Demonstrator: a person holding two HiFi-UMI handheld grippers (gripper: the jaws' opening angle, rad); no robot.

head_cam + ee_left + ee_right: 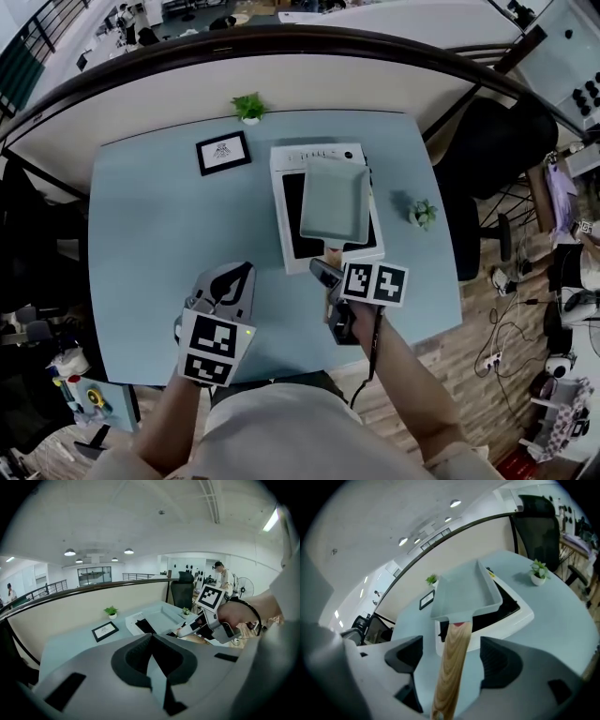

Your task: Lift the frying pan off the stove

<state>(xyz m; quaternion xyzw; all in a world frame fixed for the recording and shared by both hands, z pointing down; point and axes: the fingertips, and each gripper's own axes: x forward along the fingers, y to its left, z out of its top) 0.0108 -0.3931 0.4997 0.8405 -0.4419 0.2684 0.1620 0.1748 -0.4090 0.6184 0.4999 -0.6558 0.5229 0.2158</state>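
Pale blue table (pixel 141 216) fills the middle of the head view, with a curved railing above it. Just right of centre, the square grey frying pan (pixel 333 199) sits over the white stove (pixel 319 155), apparently resting on the black cooktop. Its wooden handle (pixel 452 667) points down the frame toward the person.

The right gripper (pixel 323 272) has its jaws wide apart on either side of that handle. There is a clear gap on each side, so nothing is gripped yet. At lower left the left gripper (pixel 242 272) hangs over bare table, its jaws pressed together and empty.

A framed card (pixel 223 152) lies left of the stove, and a small plant (pixel 423 214) stands to its right.

The main risk is in the closing. The hold is far down the handle, well away from the pan's weight (a long lever), so a light or off-centre squeeze could let the pan droop or roll. A pan lifted at a tilt could scrape the stove or swing toward the plant.
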